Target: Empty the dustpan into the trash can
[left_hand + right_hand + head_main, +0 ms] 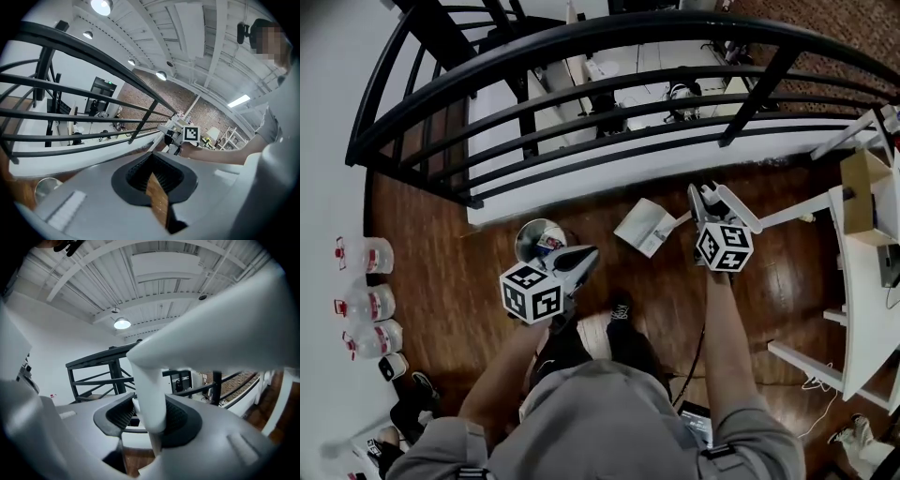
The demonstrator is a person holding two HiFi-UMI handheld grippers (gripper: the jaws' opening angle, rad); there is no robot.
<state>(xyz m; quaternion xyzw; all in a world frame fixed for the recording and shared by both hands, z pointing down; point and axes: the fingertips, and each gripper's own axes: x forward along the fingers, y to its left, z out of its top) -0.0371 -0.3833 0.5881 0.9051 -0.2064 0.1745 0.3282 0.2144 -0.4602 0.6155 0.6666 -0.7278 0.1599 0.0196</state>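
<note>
The right gripper [151, 422] clamps the white dustpan handle [149, 390], jaws partway apart — the left gripper [157, 180] is pinched together — empty.

Floor [469, 281]: dark wood boards, glossy.
Railing [581, 56]: black metal, smooth painted finish.
Trash can [521, 242]: bare metal, shiny (the rim catches the light).
Dustpan [645, 227]: white plastic, smooth, matt.
Left gripper [157, 185], right gripper [151, 420]: pale grey matt plastic shells with black ribbed pads [138, 176].
Bottles [373, 309]: clear plastic.
Box [862, 187]: brown cardboard, dull.
</note>
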